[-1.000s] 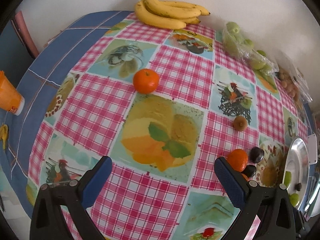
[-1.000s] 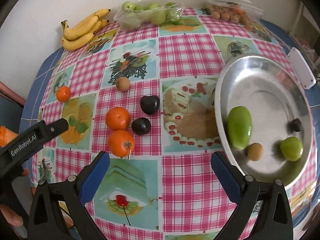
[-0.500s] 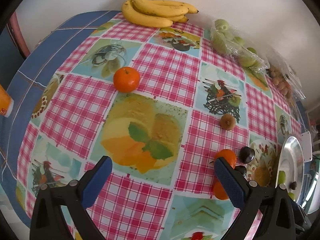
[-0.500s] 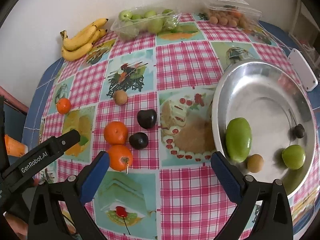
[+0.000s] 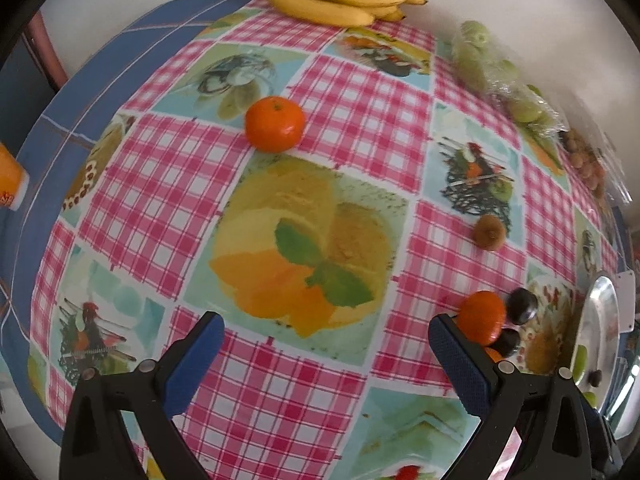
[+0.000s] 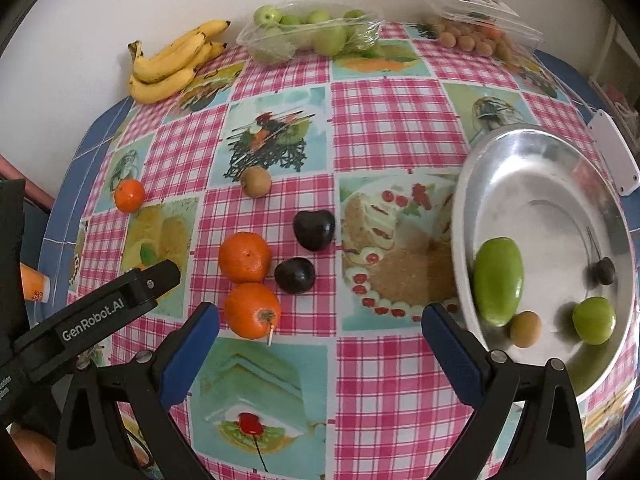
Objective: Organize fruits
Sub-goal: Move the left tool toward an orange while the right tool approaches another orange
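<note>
Left claw [image 5: 322, 342]: jaws wide apart, nothing between them; it hangs above the desk [image 5: 360, 92] over the printed orange-and-leaf square; in the right wrist view its black arm, marked GenRobot.AI, reaches in from the left edge [image 6: 120, 300]
Right claw [image 6: 320, 330]: jaws spread wide and empty; it hovers over the checked cloth between the loose fruit and the metal tray [image 6: 552, 160]
Lone mandarin [image 5: 275, 123]: sits by itself on the far left part of the desk, well apart from the other loose fruit
Pair of mandarins [image 6: 245, 257]: one just behind the other [image 6: 252, 311], touching or nearly so; the nearer one has a short stem sticking out
Dark plums: two, one [image 6: 314, 230] farther back and one [image 6: 295, 275] just beside the mandarins
Brown kiwi [image 6: 256, 181]: alone on the cloth, behind the plums
Tray contents: a long green mango [image 6: 499, 281], a small brown fruit [image 6: 525, 329] touching or just beside it, a round green fruit [image 6: 594, 320], and a small dark fruit [image 6: 604, 271] with a stalk, possibly a cherry, too small to be sure
Bananas [image 6: 172, 62]: a bunch at the far edge against the wall
Bag of green fruit [image 6: 308, 36]: beside the bananas, along the wall
Clear box of small tan fruit [image 6: 476, 28]: at the far right corner
Orange cup [image 6: 34, 286]: at the left edge of the desk; only partly seen
</note>
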